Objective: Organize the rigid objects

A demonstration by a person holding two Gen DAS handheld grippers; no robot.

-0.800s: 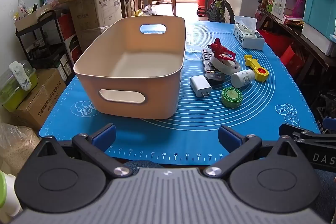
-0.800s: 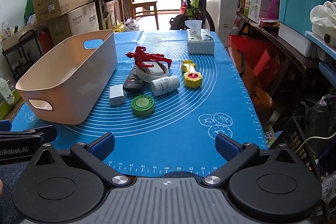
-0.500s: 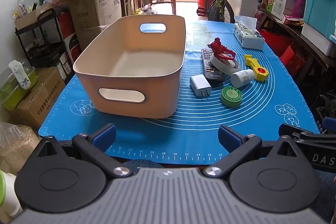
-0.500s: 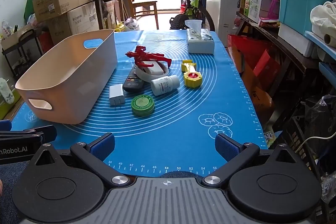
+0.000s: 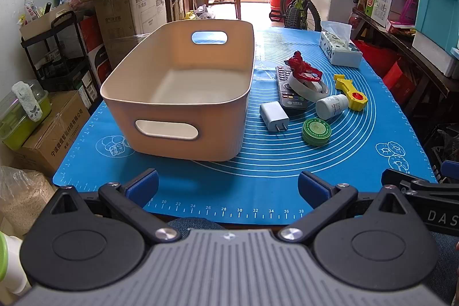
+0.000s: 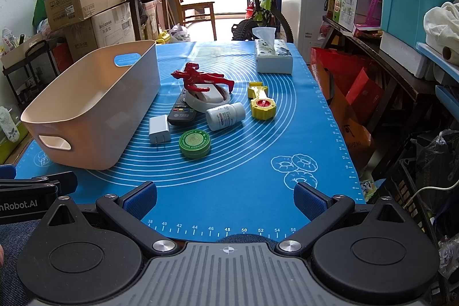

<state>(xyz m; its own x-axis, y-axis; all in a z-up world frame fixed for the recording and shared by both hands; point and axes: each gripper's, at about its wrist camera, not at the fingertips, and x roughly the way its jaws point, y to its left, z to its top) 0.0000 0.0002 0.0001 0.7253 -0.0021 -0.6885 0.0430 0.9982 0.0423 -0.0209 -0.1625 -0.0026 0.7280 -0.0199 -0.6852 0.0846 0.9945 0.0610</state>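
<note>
From the left wrist view, the left gripper [image 5: 228, 182] hangs at the near edge of the blue silicone mat [image 5: 258, 185], its blue-padded fingers spread wide and holding nothing; the empty beige plastic bin with cut-out handles [image 5: 183, 134] sits straight ahead and slightly left, while the loose items lie ahead to the right: a white plug-in charger [image 5: 274, 115], a round green tin [image 5: 316, 132], a white pill bottle on its side [image 5: 330, 106], a black remote control [image 5: 288, 93], a white tape roll [image 5: 305, 89] carrying a red toy figure [image 5: 301, 69], and a yellow plastic tool [image 5: 351, 92]. From the right wrist view, the right gripper [image 6: 225, 198] is likewise spread and empty, and the cluster lies ahead and a little left, the green tin [image 6: 195, 144] nearest. The remote's long axis runs away from the camera. The right hand seems closer to the items, the left to the bin.
</note>
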